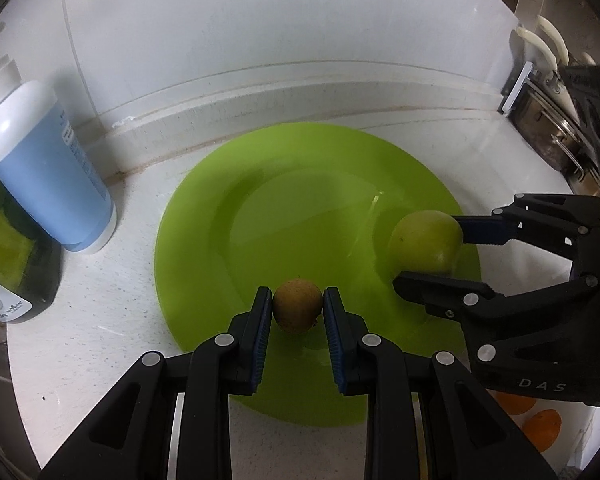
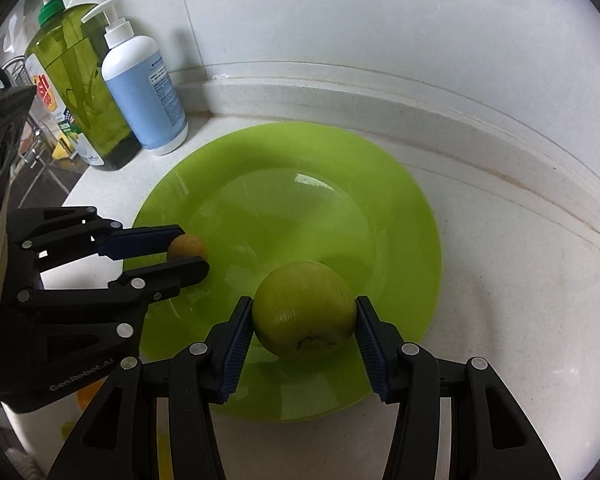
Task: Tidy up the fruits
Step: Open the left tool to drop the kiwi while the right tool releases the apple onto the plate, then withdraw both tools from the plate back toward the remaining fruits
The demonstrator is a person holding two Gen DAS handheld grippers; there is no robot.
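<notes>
A lime green plate (image 1: 300,184) (image 2: 400,208) lies on the white counter against the back wall. My left gripper (image 1: 298,300) (image 2: 188,252) is shut on a small brown round fruit (image 1: 298,310) (image 2: 188,246) over the plate's near left rim. My right gripper (image 2: 304,316) (image 1: 428,252) is shut on a green apple (image 2: 304,314) (image 1: 426,242) over the plate's right side. I cannot tell whether either fruit touches the plate.
A white and blue pump bottle (image 1: 48,168) (image 2: 144,88) and a green detergent bottle (image 2: 80,92) (image 1: 8,256) stand left of the plate. Orange fruits (image 1: 540,424) lie low at the right. Metal cookware (image 1: 556,136) sits at the far right.
</notes>
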